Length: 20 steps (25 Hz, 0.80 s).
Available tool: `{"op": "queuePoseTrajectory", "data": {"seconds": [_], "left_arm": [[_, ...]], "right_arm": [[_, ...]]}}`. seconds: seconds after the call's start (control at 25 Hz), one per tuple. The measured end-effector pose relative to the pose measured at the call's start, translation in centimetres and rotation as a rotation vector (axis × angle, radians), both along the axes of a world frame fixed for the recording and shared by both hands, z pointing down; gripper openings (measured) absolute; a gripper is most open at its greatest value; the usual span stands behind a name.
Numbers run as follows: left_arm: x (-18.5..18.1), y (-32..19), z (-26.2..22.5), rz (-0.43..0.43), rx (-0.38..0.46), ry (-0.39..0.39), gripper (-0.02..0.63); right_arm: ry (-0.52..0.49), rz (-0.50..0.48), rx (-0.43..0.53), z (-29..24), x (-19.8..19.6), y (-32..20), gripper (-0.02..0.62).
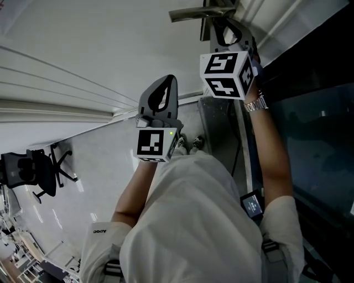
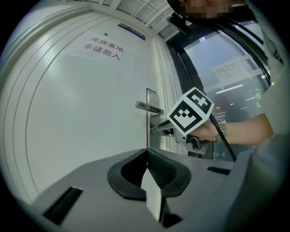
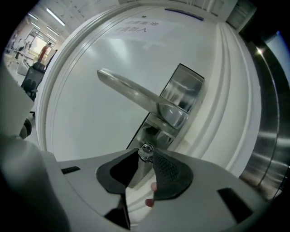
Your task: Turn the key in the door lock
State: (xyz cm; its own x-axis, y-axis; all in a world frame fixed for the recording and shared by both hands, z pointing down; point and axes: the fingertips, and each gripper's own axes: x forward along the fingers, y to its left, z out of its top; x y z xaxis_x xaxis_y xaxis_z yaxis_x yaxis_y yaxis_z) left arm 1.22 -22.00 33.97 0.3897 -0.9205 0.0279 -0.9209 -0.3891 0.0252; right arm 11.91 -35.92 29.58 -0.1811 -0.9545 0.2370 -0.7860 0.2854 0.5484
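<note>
The white door (image 3: 86, 122) carries a steel lock plate (image 3: 182, 93) with a lever handle (image 3: 129, 93) pointing left. Below the handle a small metal key (image 3: 146, 149) sticks out of the lock. My right gripper (image 3: 146, 154) is shut on the key's head, one pad on each side. In the head view the right gripper (image 1: 221, 30) reaches up to the lock under the handle (image 1: 191, 14). My left gripper (image 1: 167, 83) hangs away from the door, shut with nothing in it; its tips (image 2: 146, 153) meet in the left gripper view, which also shows the right gripper (image 2: 158, 130) at the plate.
A dark frame and a glass panel (image 1: 321, 121) run along the door's right side. An office chair (image 1: 33, 171) stands on the floor at the left. A sign with red characters (image 2: 103, 49) is high on the door. A black cable (image 2: 225, 141) trails from the right gripper.
</note>
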Motion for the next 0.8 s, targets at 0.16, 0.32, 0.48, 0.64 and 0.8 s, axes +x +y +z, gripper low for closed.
{"op": "queuePoseTrajectory", "data": {"seconds": [0.16,0.32,0.48,0.64,0.8], "left_arm": [[-0.5,0.3,0.6,-0.012,-0.014,0.000,0.009],[-0.6,0.5,0.2,-0.008,-0.005,0.004,0.009],[-0.9,0.5,0.3,-0.012,-0.009,0.003,0.011],[-0.9,0.6,0.6,-0.011,-0.015,-0.001,0.011],[-1.1,0.7,0.3,-0.012,-0.005,0.003,0.009]], "right_arm": [[-0.135,-0.003,-0.049,0.2,0.0,-0.2,0.103],[-0.276,-0.006,-0.102,0.0,0.2,-0.3,0.103],[-0.402,-0.019,-0.164,0.3,0.5,-0.4,0.102],[-0.667,-0.007,-0.269,0.6,1.1,-0.6,0.014],[-0.707,0.008,-0.251,0.5,1.2,-0.6,0.013]]}}
